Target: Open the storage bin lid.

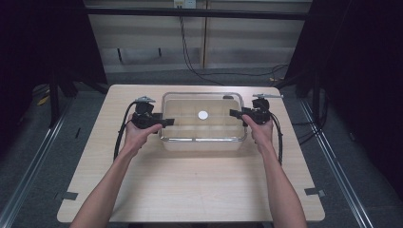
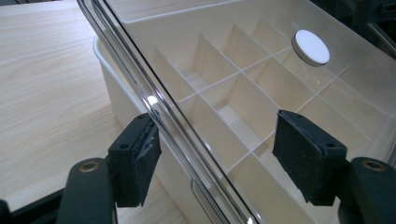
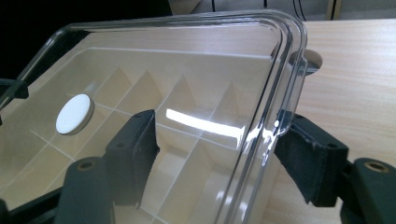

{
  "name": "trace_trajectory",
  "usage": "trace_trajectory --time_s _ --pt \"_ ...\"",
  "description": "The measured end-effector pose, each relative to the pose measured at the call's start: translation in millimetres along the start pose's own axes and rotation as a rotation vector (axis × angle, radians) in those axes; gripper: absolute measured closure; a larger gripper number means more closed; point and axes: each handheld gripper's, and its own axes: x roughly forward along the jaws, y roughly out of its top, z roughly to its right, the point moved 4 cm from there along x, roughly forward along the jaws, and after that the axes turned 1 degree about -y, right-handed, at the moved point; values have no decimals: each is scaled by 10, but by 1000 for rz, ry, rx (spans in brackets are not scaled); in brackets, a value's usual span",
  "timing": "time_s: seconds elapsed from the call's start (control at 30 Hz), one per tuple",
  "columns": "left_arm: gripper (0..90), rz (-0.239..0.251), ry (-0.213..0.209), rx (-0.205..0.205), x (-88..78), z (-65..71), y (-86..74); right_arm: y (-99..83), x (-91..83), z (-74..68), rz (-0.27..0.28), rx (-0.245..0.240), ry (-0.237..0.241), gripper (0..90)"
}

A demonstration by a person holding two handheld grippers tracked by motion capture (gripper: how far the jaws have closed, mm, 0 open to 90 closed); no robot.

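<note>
Clear lid (image 1: 190, 124) sits on the divided storage box (image 1: 202, 142), mid-bench (image 1: 190, 190), white round knob (image 1: 203, 114) at its centre. Box has partitioned compartments, look empty as far as glare allows. 2 hand-held grippers bracket the lid's short ends: left hand-held gripper (image 2: 217, 154) jaws wide, straddling the lid's rim, pads not pressing it; right hand-held gripper (image 3: 215, 154) same, wide across the opposite rim near a corner. Judgement: approach done, grasp not yet made. Left: close both on the rim, then lift the lid.
</note>
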Motion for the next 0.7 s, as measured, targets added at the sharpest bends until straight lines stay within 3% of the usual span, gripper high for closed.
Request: trace_trajectory --time_s 0.17,0.2,0.6,0.7 --pt "364 9 4 8 -43 6 19 0 -32 -3 6 8 9 389" --pt "392 25 4 -8 -63 6 31 7 -61 -5 27 25 52 425" --pt "475 69 22 16 -165 66 81 55 -178 -34 53 27 65 470" --pt "505 79 8 17 -204 66 83 65 -205 -46 59 35 82 478"
